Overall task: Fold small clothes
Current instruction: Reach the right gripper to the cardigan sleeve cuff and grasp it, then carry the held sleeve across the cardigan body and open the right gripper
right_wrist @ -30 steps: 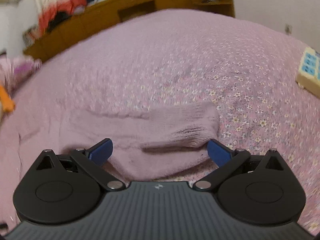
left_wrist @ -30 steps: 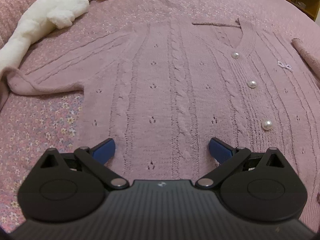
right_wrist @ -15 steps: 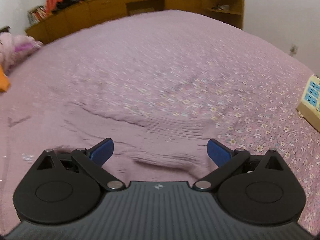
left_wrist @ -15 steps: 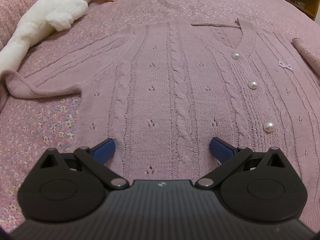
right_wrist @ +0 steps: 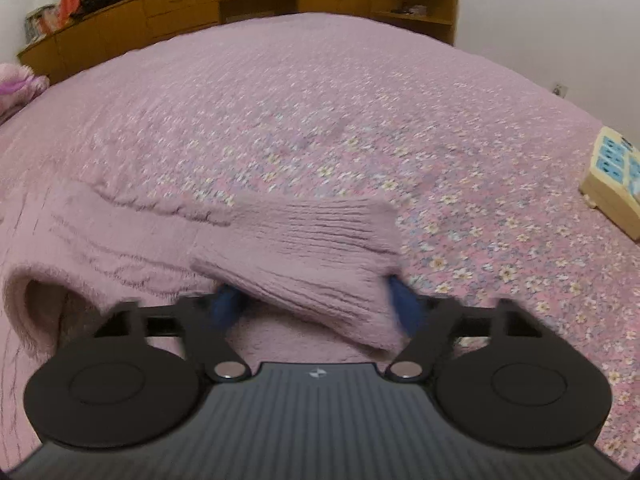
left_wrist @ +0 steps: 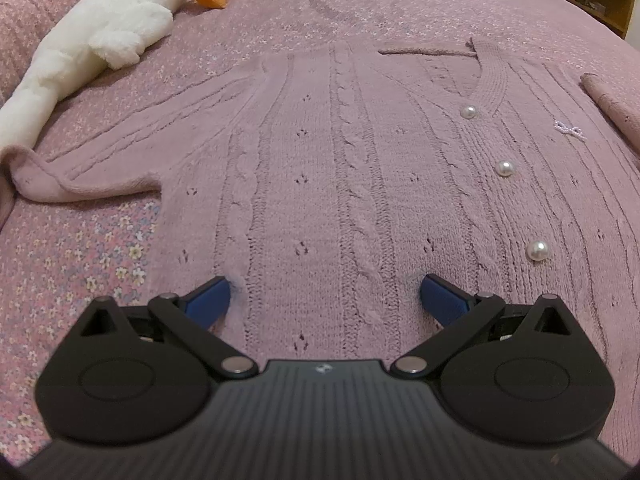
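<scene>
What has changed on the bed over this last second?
The right tool came down onto the pink knitted cardigan's ribbed sleeve cuff, and its jaws are closing with the cuff between them. The left tool stayed open over the cardigan's body; the white plush goose did not move.

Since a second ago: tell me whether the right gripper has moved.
Yes. The right gripper dropped toward the sleeve cuff, jaws closing around it; the power strip sits higher in view.
</scene>
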The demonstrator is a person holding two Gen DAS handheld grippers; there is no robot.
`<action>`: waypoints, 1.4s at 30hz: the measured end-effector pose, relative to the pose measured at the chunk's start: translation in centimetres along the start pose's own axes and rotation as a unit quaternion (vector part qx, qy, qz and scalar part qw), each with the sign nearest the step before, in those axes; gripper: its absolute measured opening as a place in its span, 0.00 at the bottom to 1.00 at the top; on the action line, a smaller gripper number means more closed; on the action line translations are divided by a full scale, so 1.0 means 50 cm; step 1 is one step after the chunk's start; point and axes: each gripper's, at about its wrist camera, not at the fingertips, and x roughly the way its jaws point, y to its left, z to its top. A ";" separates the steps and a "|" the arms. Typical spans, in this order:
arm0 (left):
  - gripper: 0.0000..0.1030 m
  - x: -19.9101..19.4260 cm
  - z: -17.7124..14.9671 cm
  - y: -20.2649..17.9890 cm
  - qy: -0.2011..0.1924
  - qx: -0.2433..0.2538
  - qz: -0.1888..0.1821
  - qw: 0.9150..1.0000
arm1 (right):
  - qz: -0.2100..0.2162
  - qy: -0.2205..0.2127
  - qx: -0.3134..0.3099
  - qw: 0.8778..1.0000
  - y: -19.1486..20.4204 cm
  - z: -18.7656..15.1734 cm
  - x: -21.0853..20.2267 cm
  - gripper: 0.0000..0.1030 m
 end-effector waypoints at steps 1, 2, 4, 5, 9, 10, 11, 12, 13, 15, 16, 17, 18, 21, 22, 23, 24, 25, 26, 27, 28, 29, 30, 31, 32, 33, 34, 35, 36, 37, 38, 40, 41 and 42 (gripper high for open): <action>1.00 0.000 0.001 0.001 0.001 0.000 0.000 1.000 | 0.001 -0.001 0.009 1.000 -0.004 0.005 -0.003 0.45; 1.00 -0.001 0.002 0.000 0.003 -0.001 0.001 1.000 | 0.003 -0.002 0.017 1.000 -0.010 0.011 -0.005 0.32; 0.99 -0.004 0.006 0.000 0.006 -0.002 -0.001 1.000 | 0.020 -0.004 0.032 0.999 -0.018 0.023 -0.012 0.25; 0.99 -0.006 0.008 0.000 0.006 -0.002 -0.004 1.000 | 0.027 -0.009 0.036 0.999 -0.019 0.028 -0.020 0.23; 0.99 -0.016 0.011 -0.005 0.001 0.006 -0.012 1.000 | 0.063 -0.035 0.059 0.996 -0.020 0.051 -0.067 0.22; 0.99 -0.018 0.012 -0.005 0.000 0.006 -0.013 1.000 | 0.075 -0.040 0.070 0.994 -0.023 0.058 -0.078 0.22; 0.99 -0.021 0.013 -0.005 -0.002 0.006 -0.014 1.000 | 0.087 -0.044 0.080 0.992 -0.025 0.066 -0.089 0.22; 0.99 -0.023 0.013 -0.005 -0.004 0.005 -0.015 1.000 | 0.101 -0.047 0.091 0.990 -0.026 0.073 -0.101 0.22; 0.99 -0.025 0.013 -0.004 -0.005 0.004 -0.017 1.000 | 0.118 -0.049 0.106 0.986 -0.030 0.081 -0.111 0.22; 0.99 -0.029 0.015 0.001 -0.009 0.001 -0.019 1.000 | 0.149 -0.049 0.138 0.978 -0.036 0.096 -0.127 0.22; 0.99 -0.031 0.016 0.004 -0.010 -0.001 -0.019 1.000 | 0.167 -0.046 0.154 0.973 -0.038 0.104 -0.133 0.22; 0.99 -0.033 0.017 0.007 -0.012 -0.003 -0.019 1.000 | 0.181 -0.043 0.167 0.968 -0.038 0.111 -0.139 0.22; 0.99 -0.035 0.018 0.011 -0.014 -0.005 -0.020 1.000 | 0.194 -0.042 0.180 0.963 -0.039 0.116 -0.144 0.22; 0.99 -0.042 0.021 0.022 -0.019 -0.013 -0.021 1.000 | 0.219 -0.039 0.206 0.953 -0.031 0.129 -0.162 0.22; 0.99 -0.044 0.022 0.027 -0.021 -0.015 -0.021 0.999 | 0.226 -0.040 0.208 0.951 -0.024 0.133 -0.170 0.22; 0.99 -0.046 0.023 0.032 -0.023 -0.017 -0.021 0.999 | 0.229 -0.041 0.206 0.950 -0.017 0.139 -0.177 0.22; 0.99 -0.048 0.024 0.037 -0.024 -0.020 -0.021 0.999 | 0.233 -0.042 0.202 0.950 -0.005 0.143 -0.187 0.22; 0.99 -0.050 0.025 0.041 -0.025 -0.022 -0.021 0.999 | 0.238 -0.043 0.196 0.950 0.010 0.147 -0.197 0.22; 0.99 -0.051 0.028 0.045 -0.025 -0.025 -0.022 0.999 | 0.245 -0.044 0.194 0.949 0.022 0.151 -0.205 0.22; 0.99 -0.052 0.031 0.049 -0.026 -0.028 -0.022 0.999 | 0.254 -0.043 0.192 0.947 0.039 0.155 -0.214 0.22; 0.99 -0.056 0.036 0.055 -0.029 -0.034 -0.024 0.999 | 0.263 -0.044 0.188 0.945 0.057 0.158 -0.224 0.22; 0.99 -0.059 0.040 0.059 -0.032 -0.039 -0.026 0.998 | 0.270 -0.045 0.184 0.944 0.075 0.160 -0.235 0.22; 0.99 -0.064 0.044 0.065 -0.036 -0.044 -0.028 0.998 | 0.278 -0.047 0.178 0.943 0.097 0.163 -0.246 0.22; 0.99 -0.068 0.047 0.069 -0.039 -0.047 -0.030 0.998 | 0.285 -0.049 0.172 0.942 0.122 0.166 -0.256 0.22; 0.99 -0.072 0.052 0.073 -0.043 -0.049 -0.030 0.997 | 0.290 -0.051 0.165 0.941 0.147 0.170 -0.273 0.22; 0.99 -0.076 0.057 0.076 -0.046 -0.050 -0.028 0.997 | 0.293 -0.055 0.153 0.942 0.175 0.172 -0.283 0.22; 0.99 -0.079 0.063 0.080 -0.048 -0.050 -0.023 0.997 | 0.295 -0.060 0.139 0.943 0.202 0.174 -0.293 0.22; 0.99 -0.084 0.071 0.084 -0.052 -0.049 -0.019 0.997 | 0.299 -0.063 0.128 0.943 0.229 0.172 -0.304 0.22; 0.99 -0.089 0.078 0.090 -0.057 -0.047 -0.015 0.997 | 0.306 -0.063 0.118 0.942 0.258 0.169 -0.310 0.22; 0.99 -0.093 0.085 0.094 -0.062 -0.046 -0.012 0.997 | 0.314 -0.058 0.111 0.941 0.287 0.166 -0.314 0.22; 0.99 -0.099 0.092 0.101 -0.069 -0.046 -0.009 0.997 | 0.322 -0.053 0.105 0.939 0.316 0.160 -0.321 0.22; 0.99 -0.105 0.104 0.116 -0.078 -0.052 -0.005 0.996 | 0.334 -0.036 0.090 0.937 0.376 0.143 -0.323 0.22; 0.99 -0.106 0.110 0.126 -0.082 -0.058 -0.005 0.995 | 0.339 -0.028 0.081 0.937 0.403 0.132 -0.318 0.22; 0.99 -0.106 0.115 0.135 -0.085 -0.063 -0.006 0.994 | 0.344 -0.021 0.072 0.936 0.432 0.119 -0.317 0.22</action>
